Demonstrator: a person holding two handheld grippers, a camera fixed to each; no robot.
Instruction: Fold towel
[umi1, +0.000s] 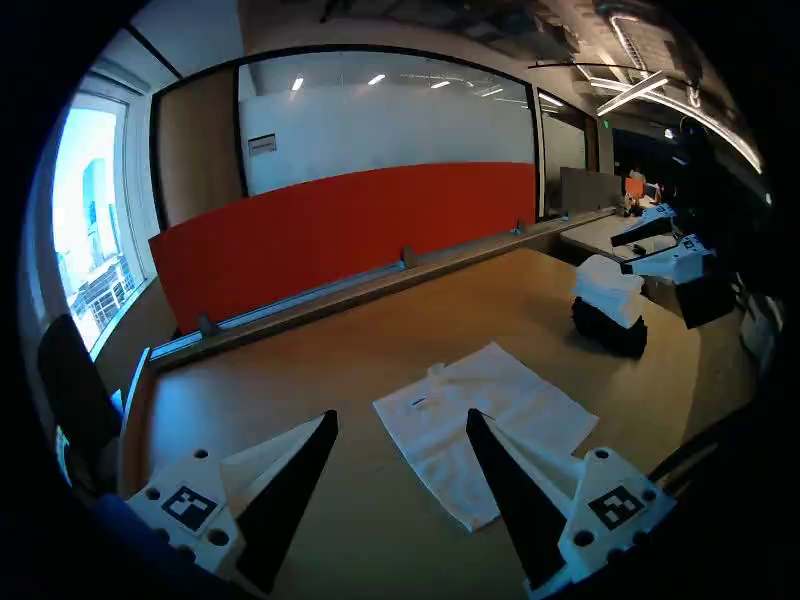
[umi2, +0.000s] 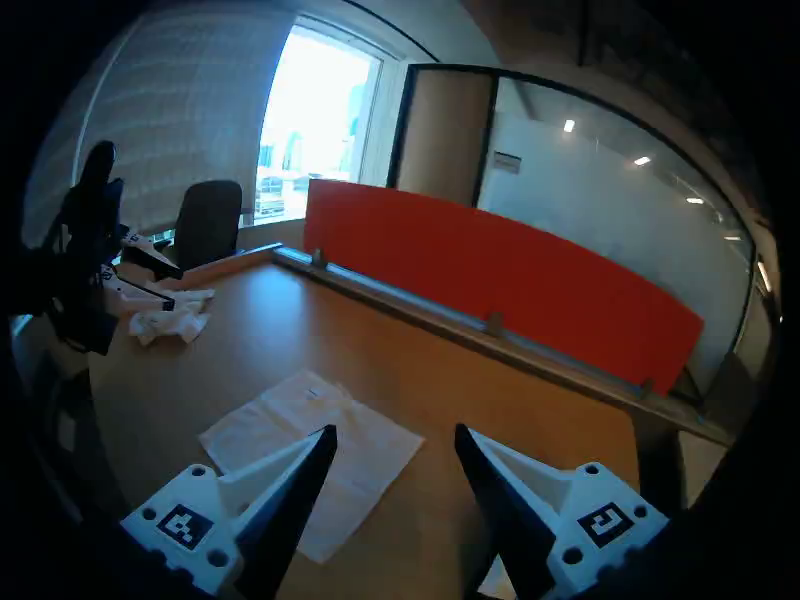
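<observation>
Opening step of the fold, judged from the layout: approach only, no grasp made yet. Spread flat on the table (umi1: 330, 370), toward the edge opposite the red divider (umi1: 350, 235), the towel (umi1: 487, 425), with no fold visible in it (small tag near one edge). On one side of the towel and above the table, the left gripper (umi1: 400, 414), fingers wide apart and holding nothing. On the other side, the right gripper (umi2: 395, 428), fingers likewise wide and empty, pointing across the towel. Near one table end, by the right gripper, a pile of white cloth (umi1: 610, 285) on something dark. Near the other end, by the left gripper, a crumpled cloth (umi2: 172, 322). Both well apart from the towel.

Next move, as a judgement: lower both grippers to the two corners of one towel edge, close on the cloth at each, lift, and carry that edge over onto the opposite one, corners kept level for a square match. Likely difficulty: pinching thin cloth off a flat surface without pushing it into a wrinkle, hence a low, shallow approach at the very corners.
</observation>
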